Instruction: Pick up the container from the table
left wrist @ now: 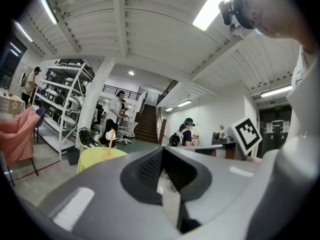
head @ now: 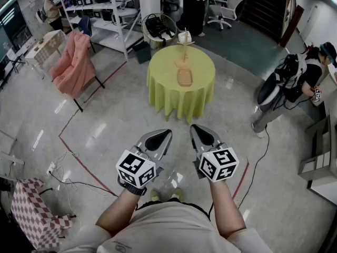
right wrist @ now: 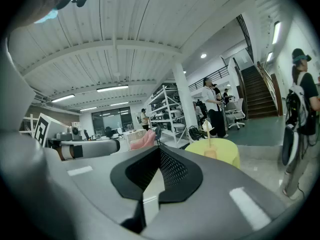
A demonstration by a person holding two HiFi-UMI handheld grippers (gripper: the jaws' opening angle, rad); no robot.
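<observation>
A shallow wooden container [head: 184,77] lies on a round table under a yellow-green cloth [head: 163,83], well ahead of me across the floor. Behind it on the table stands a thin wooden post with a white top [head: 184,38]. My left gripper [head: 167,133] and right gripper [head: 194,128] are held side by side close to my body, far short of the table, both shut and holding nothing. In the left gripper view the table [left wrist: 95,158] shows small at the left beyond the left gripper [left wrist: 162,151]. In the right gripper view the table [right wrist: 222,151] lies past the right gripper [right wrist: 159,149].
A chair draped in pink cloth [head: 73,62] and white shelving [head: 105,9] stand at the back left. A person with a backpack [head: 295,80] stands at the right near grey steps [head: 321,157]. A checked seat [head: 34,210] and floor cables [head: 68,181] lie at the lower left.
</observation>
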